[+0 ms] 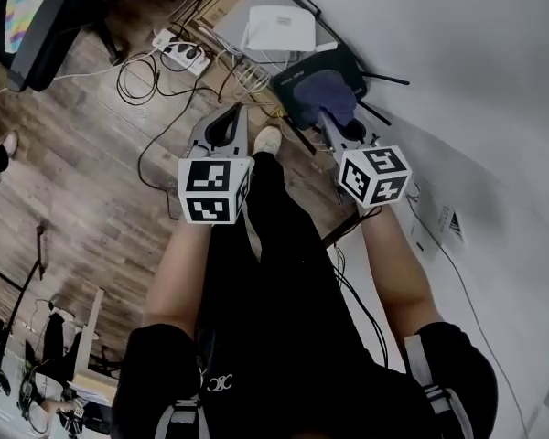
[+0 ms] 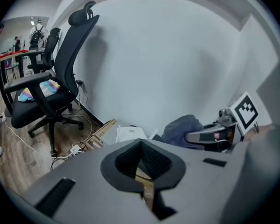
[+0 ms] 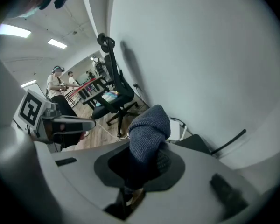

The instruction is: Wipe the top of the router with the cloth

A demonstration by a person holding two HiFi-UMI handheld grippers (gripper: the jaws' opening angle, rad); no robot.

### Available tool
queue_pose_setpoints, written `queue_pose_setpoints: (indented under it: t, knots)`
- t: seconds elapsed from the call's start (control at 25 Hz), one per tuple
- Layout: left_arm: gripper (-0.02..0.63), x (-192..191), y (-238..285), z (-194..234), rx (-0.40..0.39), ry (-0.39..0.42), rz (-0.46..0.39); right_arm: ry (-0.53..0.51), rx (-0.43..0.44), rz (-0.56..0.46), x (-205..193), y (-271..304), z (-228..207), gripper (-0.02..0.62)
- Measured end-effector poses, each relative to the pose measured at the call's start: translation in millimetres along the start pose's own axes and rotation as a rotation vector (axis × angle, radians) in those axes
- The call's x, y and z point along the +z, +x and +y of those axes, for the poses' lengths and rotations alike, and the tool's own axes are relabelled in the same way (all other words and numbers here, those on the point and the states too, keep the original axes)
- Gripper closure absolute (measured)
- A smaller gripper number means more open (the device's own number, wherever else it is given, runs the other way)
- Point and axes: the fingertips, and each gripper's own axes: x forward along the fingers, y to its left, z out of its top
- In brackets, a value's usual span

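Pinching the blue-grey cloth between its jaws, the right gripper hangs over the black router, which sits on the wooden floor against the white wall. Whether cloth meets casing I cannot tell, so I judge the wiping barely begun at best, with most of the top left to do. The left gripper, jaws pressed together on nothing, hangs beside it. Loose cables, a power strip and a white box lie near.
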Motion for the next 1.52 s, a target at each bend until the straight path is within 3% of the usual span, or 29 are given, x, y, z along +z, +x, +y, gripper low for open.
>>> queue_pose_setpoints:
  t: [0.2,0.36,0.48,0.6,0.76,1.08,1.24,1.52]
  knots:
    - [0.601,-21,34,21,-0.015,-0.027,0.000,-0.059,0.016,0.149,-33,47,-13,0.538]
    - [0.601,-50,57,36,0.043,0.088,0.042,-0.032,0.064,0.254,-61,90,-18,0.538]
    - [0.601,-80,66,38,0.046,0.141,0.112,-0.089,0.096,0.344,-81,118,-19,0.538]
    - [0.601,-103,71,40,0.017,0.138,0.178,-0.171,0.092,0.403,-95,139,-22,0.538]
    - [0.601,-116,74,49,0.018,0.112,0.215,-0.189,0.092,0.465,-107,156,-23,0.538]
    - [0.601,-108,84,63,0.016,0.051,0.195,-0.253,0.086,0.532,-115,184,-34,0.538]
    - [0.601,-106,83,68,0.017,0.018,0.187,-0.223,0.068,0.562,-115,189,-40,0.538]
    - [0.601,-116,80,75,0.020,-0.004,0.194,-0.160,-0.104,0.477,-93,185,-91,0.538]
